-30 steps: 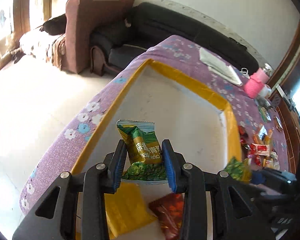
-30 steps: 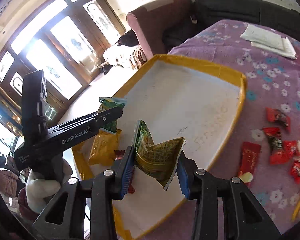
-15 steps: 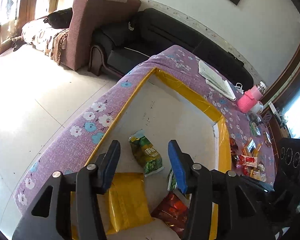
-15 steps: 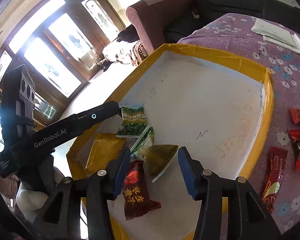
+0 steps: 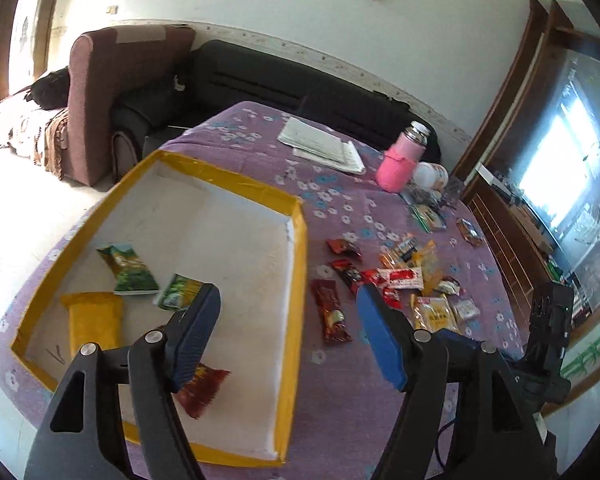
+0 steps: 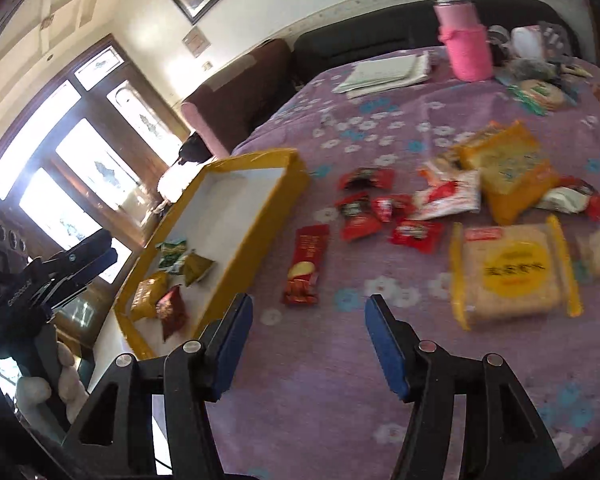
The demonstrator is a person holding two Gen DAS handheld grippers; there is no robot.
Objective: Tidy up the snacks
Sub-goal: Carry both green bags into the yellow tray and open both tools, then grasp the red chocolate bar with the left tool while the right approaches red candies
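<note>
Both grippers spread wide, nothing between the pads. My left gripper [image 5: 290, 322] hangs over the right wall of the tray [image 5: 300, 240]; my right gripper [image 6: 308, 344] hangs over bare purple cloth [image 6: 340, 400], near the tray's corner.

In the tray: two green packets, one [image 5: 128, 268] flat toward the left, one [image 5: 180, 292] just beside it and partly behind my left finger; a yellow packet [image 5: 94, 324] near the left wall; a dark red packet [image 5: 202, 386] toward the near side.

On the cloth, outside the tray: a long red stick pack [image 6: 306, 266] just right of the tray wall, then a loose pile of small red candies [image 6: 358, 216] and a yellow cracker pack [image 6: 508, 270]. Right view is motion-blurred; labels unreadable. Pink bottle [image 5: 400, 160] stands at the far side.
</note>
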